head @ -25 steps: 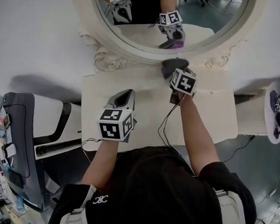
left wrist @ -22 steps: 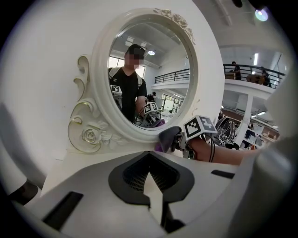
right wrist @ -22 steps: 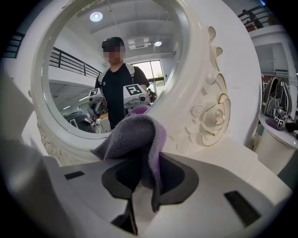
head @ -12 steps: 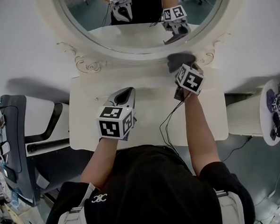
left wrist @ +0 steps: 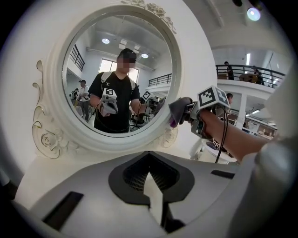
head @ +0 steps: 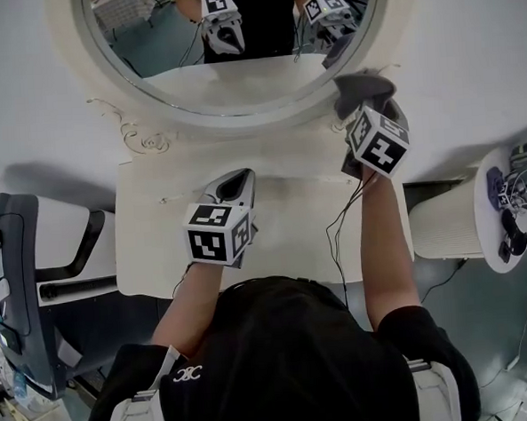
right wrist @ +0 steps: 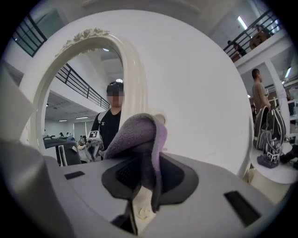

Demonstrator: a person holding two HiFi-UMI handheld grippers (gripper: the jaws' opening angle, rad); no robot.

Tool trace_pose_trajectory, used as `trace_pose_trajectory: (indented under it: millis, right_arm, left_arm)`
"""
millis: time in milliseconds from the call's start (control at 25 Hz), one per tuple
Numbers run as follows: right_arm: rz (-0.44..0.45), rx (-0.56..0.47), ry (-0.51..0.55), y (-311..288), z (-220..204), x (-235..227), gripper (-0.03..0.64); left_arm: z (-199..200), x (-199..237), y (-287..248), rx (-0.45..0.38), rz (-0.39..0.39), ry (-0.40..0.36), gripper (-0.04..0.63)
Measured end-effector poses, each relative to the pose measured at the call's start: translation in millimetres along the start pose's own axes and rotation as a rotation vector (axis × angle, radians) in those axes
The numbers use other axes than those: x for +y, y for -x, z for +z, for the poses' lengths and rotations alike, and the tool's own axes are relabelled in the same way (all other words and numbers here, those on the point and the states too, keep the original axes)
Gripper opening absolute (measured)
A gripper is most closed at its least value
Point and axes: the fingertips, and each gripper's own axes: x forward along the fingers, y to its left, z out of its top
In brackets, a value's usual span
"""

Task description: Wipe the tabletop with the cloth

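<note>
The cream tabletop (head: 283, 235) lies below me, with an oval mirror (head: 235, 38) in a carved white frame behind it. A grey-purple cloth (head: 363, 90) hangs bunched in my right gripper (head: 362, 112), which is shut on it, lifted off the table against the right side of the mirror frame. In the right gripper view the cloth (right wrist: 137, 135) droops over the jaws of the right gripper (right wrist: 144, 186). My left gripper (head: 235, 182) hovers over the table's middle, shut with nothing in it; its own view shows the left gripper (left wrist: 153, 197) facing the mirror and the cloth (left wrist: 179, 109) at the right.
A dark chair (head: 36, 281) stands left of the table. At the right stand a white ribbed cylinder (head: 442, 221) and a round side table (head: 492, 236) holding small items. A black cable (head: 340, 232) trails from my right gripper across the tabletop.
My right gripper has lifted the cloth from the table's back edge up and to the right, onto the mirror frame's right side. The left gripper has stayed put.
</note>
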Motion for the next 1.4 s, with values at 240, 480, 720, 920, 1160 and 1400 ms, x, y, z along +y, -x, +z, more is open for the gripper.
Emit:
trace_pose_trajectory:
  millis: [240,480,720,920,1160,1400]
  right_arm:
    - [-0.017,-0.129,0.054,3.1,66.0,-14.5,0.088]
    - [-0.031,-0.098,0.118,2.4,37.0,-12.2,0.087]
    - [0.025,0.027,0.140,-4.3,-25.4,8.7,0.087]
    - [-0.005,0.090,0.158,-8.3,-56.5,-8.4,0.087]
    - [-0.113,0.175,0.065,-17.6,-77.8,-68.9,0.087]
    - [-0.129,0.272,0.046,-26.5,-121.6,-75.0,0.087]
  left_arm:
    - [13.1,-15.8,-6.0,-0.040,-0.023,-0.009,0.000]
    - [9.4,-16.0,-2.6,-0.034,-0.015,-0.014,0.001]
    - [8.0,-11.9,6.2,-0.035,0.003,-0.017,0.000]
    - [0.6,-11.4,7.6,-0.017,0.013,-0.013,0.001]
    - [-3.2,-15.7,4.0,0.003,0.012,-0.018,0.001]
    - [-8.0,-12.5,1.5,0.021,0.022,-0.013,0.001]
